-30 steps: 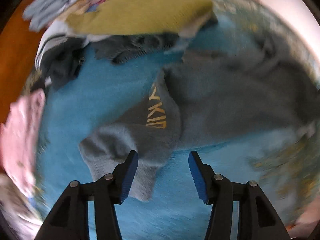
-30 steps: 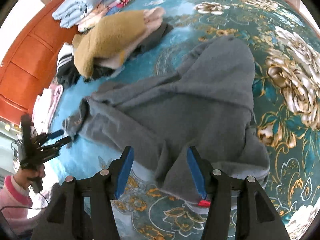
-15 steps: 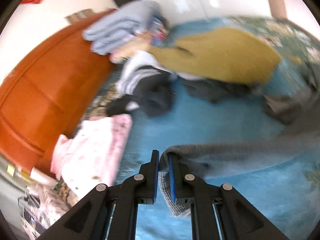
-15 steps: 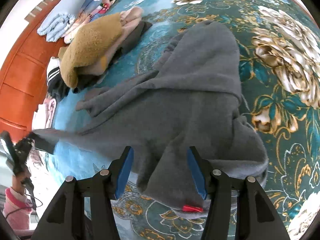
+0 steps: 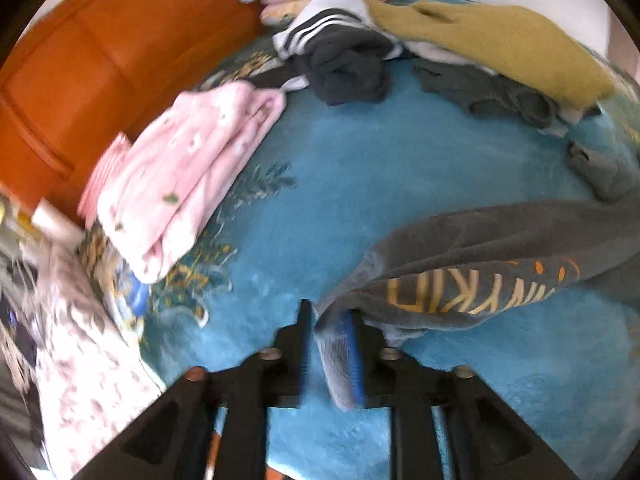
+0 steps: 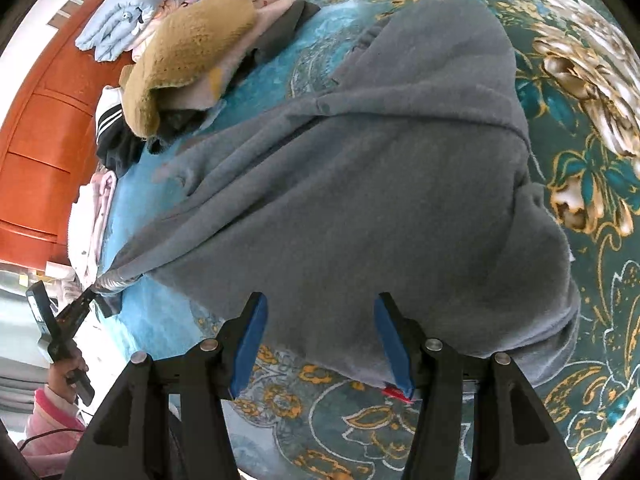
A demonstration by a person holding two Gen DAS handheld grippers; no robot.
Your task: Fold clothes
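Observation:
A grey sweatshirt (image 6: 380, 184) lies spread on the teal flowered bedspread (image 6: 592, 168). Its sleeve (image 5: 480, 276), with orange letters, is stretched out to the left. My left gripper (image 5: 330, 340) is shut on the sleeve's ribbed cuff (image 5: 336, 364); the same gripper shows at the far left of the right wrist view (image 6: 100, 288), with the cuff pinched. My right gripper (image 6: 318, 340) is open, with its blue pads over the sweatshirt's near hem and nothing between them.
A pile of clothes with a mustard knit (image 5: 500, 44) and a striped dark garment (image 5: 340, 60) sits at the back. A folded pink garment (image 5: 188, 168) lies to the left, by the orange wooden headboard (image 5: 80, 80). Folded light blue bedding (image 6: 116, 28) lies beyond.
My left gripper closed on the sleeve cuff and pulled it out to the left, so the sleeve is now stretched straight. My right gripper stayed open and moved closer over the hem.

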